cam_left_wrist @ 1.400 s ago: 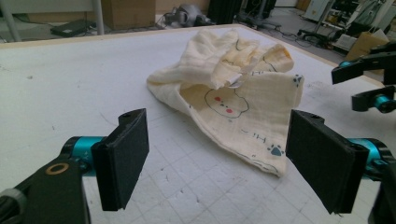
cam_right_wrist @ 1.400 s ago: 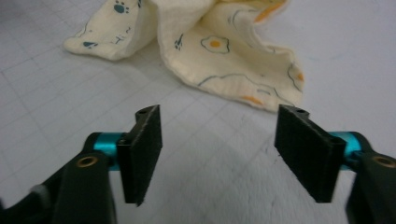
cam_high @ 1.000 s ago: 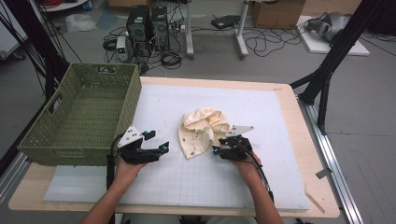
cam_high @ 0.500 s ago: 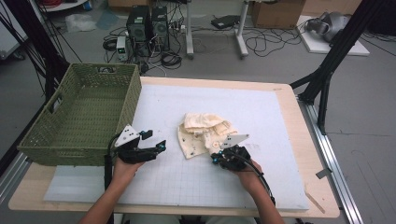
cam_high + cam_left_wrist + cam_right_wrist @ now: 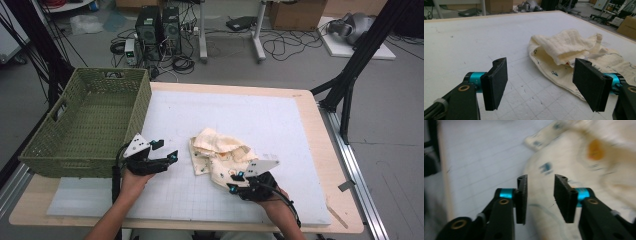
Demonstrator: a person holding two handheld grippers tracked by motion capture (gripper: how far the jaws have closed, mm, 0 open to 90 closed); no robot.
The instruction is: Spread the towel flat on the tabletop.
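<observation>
Crumpled cream printed cloth (image 5: 220,155) lies mid-table on the white gridded foam mat (image 5: 280,120), between two hand-held grippers.

The left gripper (image 5: 170,157) hovers just left of the cloth, jaws wide apart and empty. The right gripper (image 5: 540,197) sits at the cloth's near edge; its jaws have just been opening, a gap between them, nothing pinched. A woven green rectangular basket (image 5: 85,125) stands at the table's left edge, beside the left hand (image 5: 131,182); bare mat lies between jaws and cloth.
</observation>
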